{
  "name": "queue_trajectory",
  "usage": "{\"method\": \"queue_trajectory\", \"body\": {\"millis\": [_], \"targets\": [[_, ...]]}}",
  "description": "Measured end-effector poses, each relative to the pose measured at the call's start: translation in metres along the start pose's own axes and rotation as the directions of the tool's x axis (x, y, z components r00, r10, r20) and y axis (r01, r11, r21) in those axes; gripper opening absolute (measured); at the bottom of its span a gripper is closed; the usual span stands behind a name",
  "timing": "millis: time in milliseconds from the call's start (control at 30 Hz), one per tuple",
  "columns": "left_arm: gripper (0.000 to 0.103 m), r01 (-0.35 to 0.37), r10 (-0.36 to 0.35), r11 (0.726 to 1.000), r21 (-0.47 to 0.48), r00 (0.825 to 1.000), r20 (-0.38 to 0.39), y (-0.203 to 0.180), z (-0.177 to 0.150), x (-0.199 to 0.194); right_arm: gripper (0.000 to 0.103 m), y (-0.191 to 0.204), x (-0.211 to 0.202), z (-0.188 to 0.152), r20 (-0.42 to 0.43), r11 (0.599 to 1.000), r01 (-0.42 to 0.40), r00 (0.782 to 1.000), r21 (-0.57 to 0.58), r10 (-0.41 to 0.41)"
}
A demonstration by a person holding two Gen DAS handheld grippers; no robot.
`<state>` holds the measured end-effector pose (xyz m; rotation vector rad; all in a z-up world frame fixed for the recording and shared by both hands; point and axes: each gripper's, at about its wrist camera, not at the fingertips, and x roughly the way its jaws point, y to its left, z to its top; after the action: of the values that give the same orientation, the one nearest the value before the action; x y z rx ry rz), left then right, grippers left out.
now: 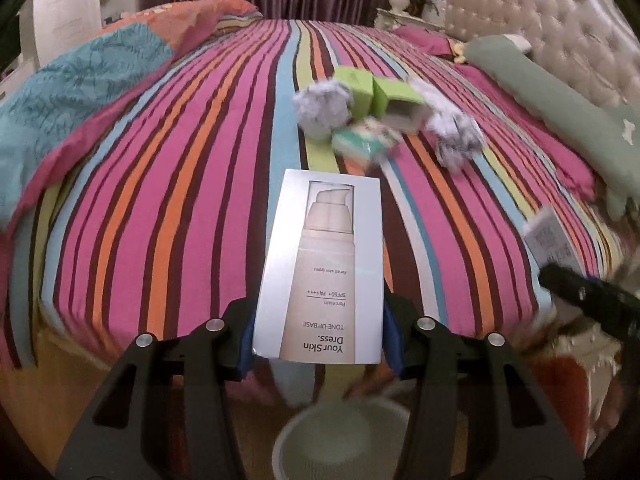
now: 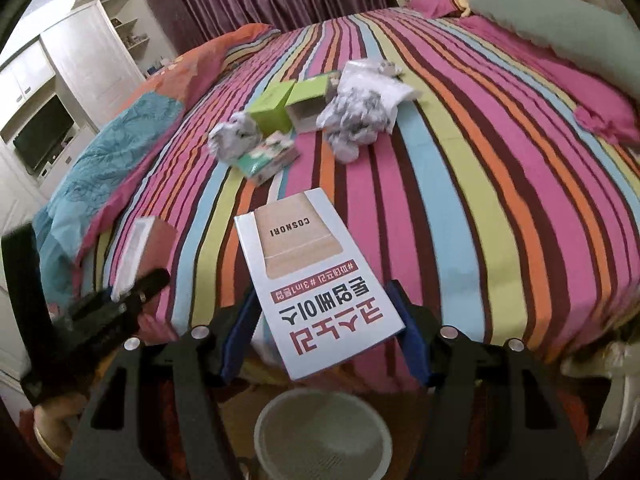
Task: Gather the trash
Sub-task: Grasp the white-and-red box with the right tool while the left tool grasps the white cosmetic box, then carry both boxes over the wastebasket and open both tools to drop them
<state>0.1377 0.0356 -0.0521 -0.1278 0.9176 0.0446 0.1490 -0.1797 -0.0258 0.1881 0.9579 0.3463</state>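
My left gripper (image 1: 318,340) is shut on a silver cosmetic box (image 1: 320,264) printed "Your Skin Dress", held over the bed's near edge. My right gripper (image 2: 324,332) is shut on a white box (image 2: 316,276) marked "COSNORI" with red Korean letters. A round pale bin (image 2: 324,436) stands on the floor right under both grippers; it also shows in the left wrist view (image 1: 344,436). Further up the striped bed lie two green boxes (image 2: 288,106), a small teal box (image 2: 268,156) and crumpled paper wads (image 2: 356,120).
The striped bedspread (image 1: 180,200) fills both views. A blue and orange quilt (image 1: 68,92) lies at the left, a green bolster (image 1: 560,104) and tufted headboard (image 1: 560,28) at the right. A white cabinet with a TV (image 2: 44,132) stands at the left.
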Motion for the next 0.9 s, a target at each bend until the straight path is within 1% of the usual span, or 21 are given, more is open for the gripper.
{"method": "queue_trajectory", "body": {"millis": [200,333,467,533,633,667,733,767,833,867,900], "targets": [[0.049,0.030,-0.028,0.999,0.027,0.996,-0.082,-0.005,-0.057,-0.012,0.060,0.011,0.002,-0.038,-0.055,0.999,-0.015,0.998,0.034,0.017],[0.049,0.057,-0.049,0.997,0.045,0.986,-0.161,-0.011,-0.087,-0.009,0.060,0.017,0.008,-0.064,-0.109,0.999,-0.013,0.994,0.053,0.019],[0.049,0.097,-0.095,0.995,-0.005,0.958,-0.271,-0.013,-0.116,0.004,0.060,0.013,0.021,-0.089,-0.189,0.994,-0.006,0.982,0.106,0.026],[0.049,0.097,-0.095,0.995,-0.011,0.943,-0.320,-0.015,-0.126,0.015,0.060,0.011,0.026,-0.097,-0.227,0.992,0.007,0.974,0.127,0.023],[0.049,0.090,-0.099,0.995,-0.040,0.909,-0.404,-0.013,-0.140,0.033,0.060,0.004,0.042,-0.108,-0.294,0.983,0.019,0.955,0.183,0.036],[0.049,0.081,-0.095,0.995,-0.049,0.894,-0.438,-0.012,-0.146,0.040,0.060,0.001,0.049,-0.113,-0.320,0.979,0.024,0.946,0.201,0.043],[0.049,0.080,-0.100,0.995,-0.063,0.873,-0.478,-0.011,-0.152,0.050,0.060,-0.002,0.060,-0.121,-0.359,0.975,0.038,0.932,0.218,0.044],[0.049,0.079,-0.105,0.994,-0.073,0.858,-0.503,-0.011,-0.156,0.056,0.060,-0.003,0.066,-0.125,-0.381,0.974,0.049,0.924,0.222,0.040],[0.049,0.090,-0.134,0.990,-0.106,0.823,-0.552,-0.010,-0.165,0.069,0.060,-0.006,0.077,-0.132,-0.420,0.970,0.065,0.906,0.234,0.040],[0.049,0.094,-0.159,0.986,-0.140,0.791,-0.590,-0.009,-0.172,0.079,0.060,-0.007,0.086,-0.135,-0.444,0.968,0.075,0.895,0.241,0.041],[0.049,0.087,-0.165,0.984,-0.155,0.771,-0.615,-0.009,-0.177,0.086,0.060,-0.010,0.091,-0.139,-0.461,0.965,0.083,0.887,0.247,0.042]]}}
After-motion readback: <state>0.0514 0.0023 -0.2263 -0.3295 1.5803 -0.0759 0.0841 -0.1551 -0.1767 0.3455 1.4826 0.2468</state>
